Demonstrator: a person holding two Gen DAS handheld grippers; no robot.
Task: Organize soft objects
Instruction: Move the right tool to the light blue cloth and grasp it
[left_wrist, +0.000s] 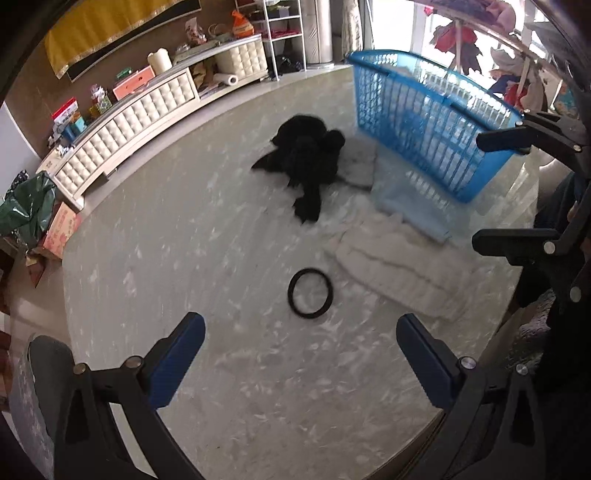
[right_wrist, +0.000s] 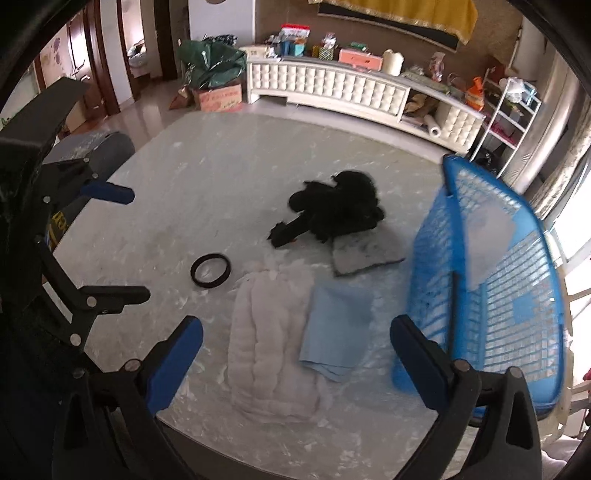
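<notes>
White towel (right_wrist: 271, 339) just ahead of right gripper (right_wrist: 295, 363), jaws wide, empty; left gripper (left_wrist: 301, 363) likewise. Risk: shallow pinch drags light blue cloth (right_wrist: 338, 332) overlapping it, missing blue basket (right_wrist: 491, 280).

— Can any text be read in either wrist view?
— Red printing is seen on the cardboard box (right_wrist: 221, 99) beside the white cabinet (right_wrist: 325, 86), but it is too blurred to be made out.
— And on the gripper?
— Yellow marks are shown on the left gripper's body, partly hidden; no letters can be read. Packages on the cabinet top are too small
</notes>
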